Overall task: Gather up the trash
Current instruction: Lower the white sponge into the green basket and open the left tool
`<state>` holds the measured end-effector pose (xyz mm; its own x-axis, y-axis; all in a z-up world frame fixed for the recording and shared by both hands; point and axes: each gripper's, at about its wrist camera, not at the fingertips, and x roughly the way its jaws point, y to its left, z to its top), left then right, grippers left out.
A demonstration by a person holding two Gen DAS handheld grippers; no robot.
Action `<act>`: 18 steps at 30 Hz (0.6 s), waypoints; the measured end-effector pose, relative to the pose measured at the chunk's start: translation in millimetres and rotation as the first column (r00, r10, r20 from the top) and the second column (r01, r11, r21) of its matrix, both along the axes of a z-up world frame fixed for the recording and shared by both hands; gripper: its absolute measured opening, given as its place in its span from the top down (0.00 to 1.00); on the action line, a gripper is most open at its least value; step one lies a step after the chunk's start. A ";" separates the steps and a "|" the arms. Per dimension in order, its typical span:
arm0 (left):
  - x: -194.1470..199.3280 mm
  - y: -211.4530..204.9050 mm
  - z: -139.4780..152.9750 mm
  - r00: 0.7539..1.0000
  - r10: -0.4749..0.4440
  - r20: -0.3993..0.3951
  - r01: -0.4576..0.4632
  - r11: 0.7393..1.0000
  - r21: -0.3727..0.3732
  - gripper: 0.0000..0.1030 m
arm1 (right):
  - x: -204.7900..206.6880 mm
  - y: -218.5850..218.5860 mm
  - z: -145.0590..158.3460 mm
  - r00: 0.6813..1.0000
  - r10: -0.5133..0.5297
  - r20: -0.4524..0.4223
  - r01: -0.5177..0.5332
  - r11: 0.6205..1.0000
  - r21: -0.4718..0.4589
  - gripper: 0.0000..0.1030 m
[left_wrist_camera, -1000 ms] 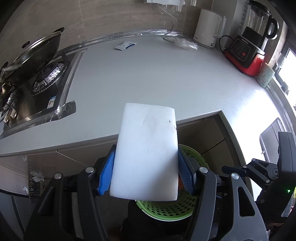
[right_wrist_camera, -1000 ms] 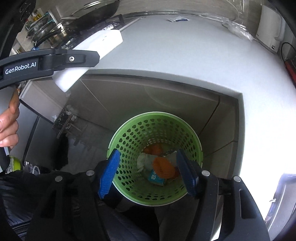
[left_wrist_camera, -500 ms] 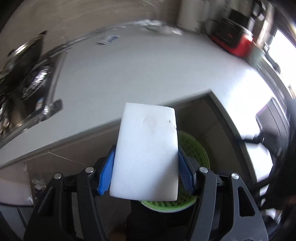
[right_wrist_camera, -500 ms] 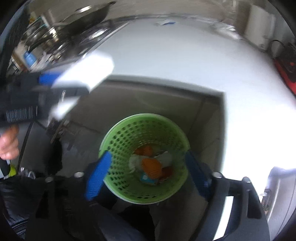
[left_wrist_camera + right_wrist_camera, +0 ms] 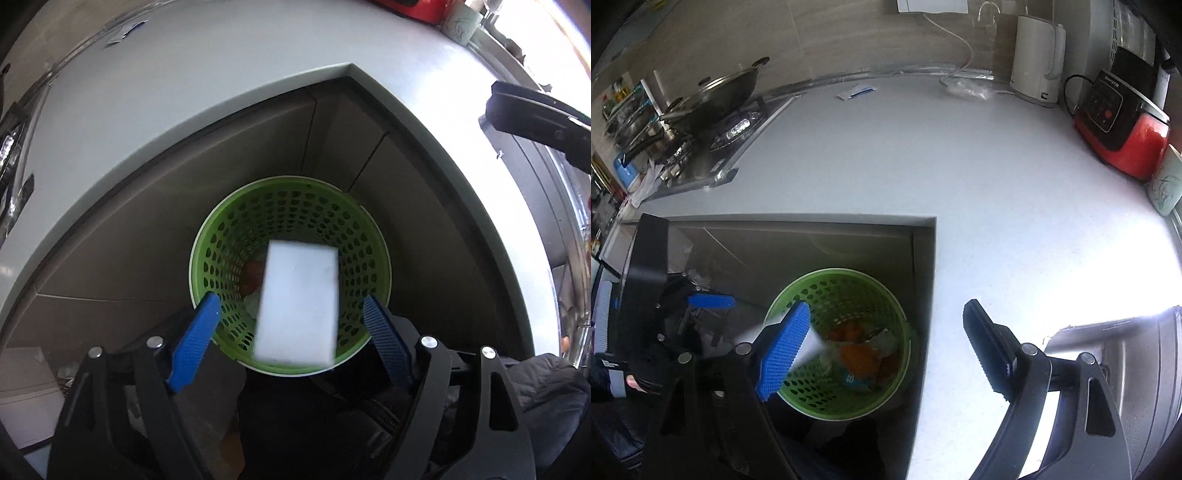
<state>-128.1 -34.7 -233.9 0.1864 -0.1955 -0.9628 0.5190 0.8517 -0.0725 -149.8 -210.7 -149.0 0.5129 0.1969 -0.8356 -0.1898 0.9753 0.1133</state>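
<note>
Grey countertop (image 5: 923, 155) w/ a white electric kettle (image 5: 1036, 66) far right, red-and-black appliance (image 5: 1119, 125) right of it, pale mug (image 5: 1163, 188) at the right edge. Far left: gas hob (image 5: 735, 129) w/ a lidded wok (image 5: 716, 99).

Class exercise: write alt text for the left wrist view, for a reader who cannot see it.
A white foam block hangs free between the open blue fingers of the left gripper, above a green perforated basket that stands in a corner under the grey countertop. Orange scraps show inside the basket.
</note>
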 end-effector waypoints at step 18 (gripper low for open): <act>21.5 4.1 49.0 0.985 0.117 0.130 -0.116 0.993 -0.015 0.08 | 3.2 6.2 7.1 0.999 0.023 0.030 -0.023 0.999 0.023 0.11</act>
